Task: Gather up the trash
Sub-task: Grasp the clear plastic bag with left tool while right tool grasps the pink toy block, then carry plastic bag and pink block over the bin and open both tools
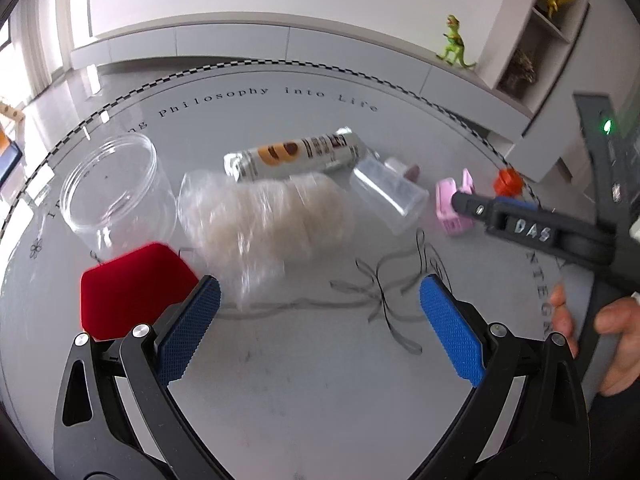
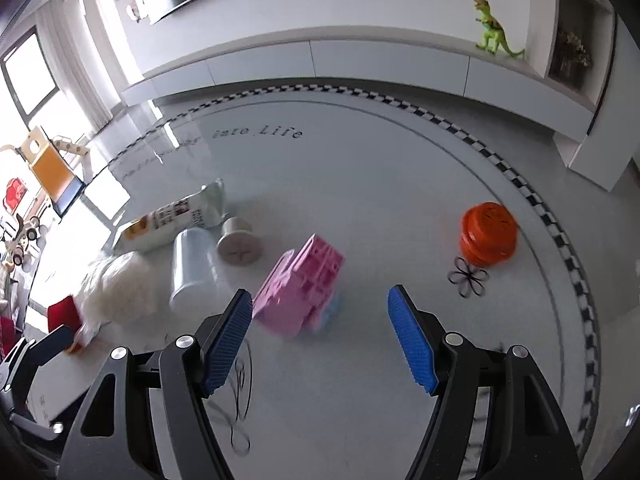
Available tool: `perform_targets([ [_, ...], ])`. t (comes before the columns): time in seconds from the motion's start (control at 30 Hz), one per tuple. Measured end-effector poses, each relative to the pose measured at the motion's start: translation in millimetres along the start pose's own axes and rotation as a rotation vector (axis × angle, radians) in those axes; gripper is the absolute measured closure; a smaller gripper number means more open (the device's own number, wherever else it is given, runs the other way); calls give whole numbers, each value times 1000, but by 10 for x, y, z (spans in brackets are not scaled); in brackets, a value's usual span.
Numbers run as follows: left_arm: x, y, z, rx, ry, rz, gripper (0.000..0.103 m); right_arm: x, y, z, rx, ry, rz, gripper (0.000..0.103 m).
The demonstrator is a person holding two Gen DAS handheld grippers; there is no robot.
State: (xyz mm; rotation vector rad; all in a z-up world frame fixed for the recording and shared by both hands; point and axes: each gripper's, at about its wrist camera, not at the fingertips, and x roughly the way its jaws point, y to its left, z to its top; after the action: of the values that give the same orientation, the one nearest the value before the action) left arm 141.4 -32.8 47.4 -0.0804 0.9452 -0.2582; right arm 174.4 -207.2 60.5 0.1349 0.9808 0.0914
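My left gripper (image 1: 320,312) is open with nothing between its blue pads, just short of a crumpled clear plastic bag (image 1: 264,216) holding pale round pieces. Behind the bag lies a silver snack wrapper (image 1: 296,154), and beside that a clear plastic bottle (image 1: 390,192) on its side. My right gripper (image 2: 320,334) is open and empty, its left pad close to a pink block toy (image 2: 300,284). The bottle (image 2: 192,268), wrapper (image 2: 172,220) and bag (image 2: 120,288) lie to its left. In the left wrist view the right gripper (image 1: 464,202) reaches in over the pink toy (image 1: 452,208).
A clear open jar (image 1: 116,192) and a red box (image 1: 132,288) stand at the left of the round grey table (image 1: 312,380). An orange lidded container (image 2: 488,234) sits at the right, a small white spool (image 2: 238,246) beside the bottle. A person's hand (image 1: 608,332) holds the right gripper's handle.
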Motion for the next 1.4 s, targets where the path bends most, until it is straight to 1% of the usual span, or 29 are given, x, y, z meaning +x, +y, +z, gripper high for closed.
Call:
perform_targets([
  [0.13, 101, 31, 128, -18, 1, 4, 6, 116, 12, 31, 5, 10, 0, 32],
  [0.23, 238, 34, 206, -15, 10, 31, 6, 196, 3, 19, 8, 31, 20, 32],
  [0.27, 274, 34, 225, -13, 12, 42, 6, 190, 12, 15, -6, 24, 14, 33],
  [0.33, 352, 48, 272, -16, 17, 58, 6, 181, 46, -15, -25, 25, 37, 45],
  [0.37, 388, 67, 292, -21, 20, 61, 6, 170, 52, -28, -29, 25, 38, 55],
  [0.4, 433, 90, 317, -33, 26, 66, 6, 153, 46, -31, -32, 21, 37, 58],
  [0.53, 537, 167, 384, -79, 37, 83, 6, 114, 54, -86, -58, 19, 34, 59],
  [0.63, 545, 213, 432, -121, 23, 71, 6, 78, 34, -142, -56, 21, 40, 59],
  [0.73, 568, 266, 459, -140, 9, 61, 6, 42, -17, -172, -53, 27, 39, 59],
  [0.83, 597, 308, 448, -133, 14, 80, 33, -2, -6, -198, -56, 29, 42, 59],
  [0.93, 506, 326, 395, -139, 9, 54, 48, -127, -18, -254, -62, 11, 45, 59],
  [1.07, 307, 256, 267, -119, 1, 32, 53, -282, -71, -291, -51, -1, 61, 59],
  [1.2, 86, 182, 132, -109, -12, 3, 53, -506, -133, -411, -43, -14, 70, 59],
  [1.4, -415, -15, -165, -60, -49, -43, 54, -886, -296, -655, -10, -40, 77, 59],
])
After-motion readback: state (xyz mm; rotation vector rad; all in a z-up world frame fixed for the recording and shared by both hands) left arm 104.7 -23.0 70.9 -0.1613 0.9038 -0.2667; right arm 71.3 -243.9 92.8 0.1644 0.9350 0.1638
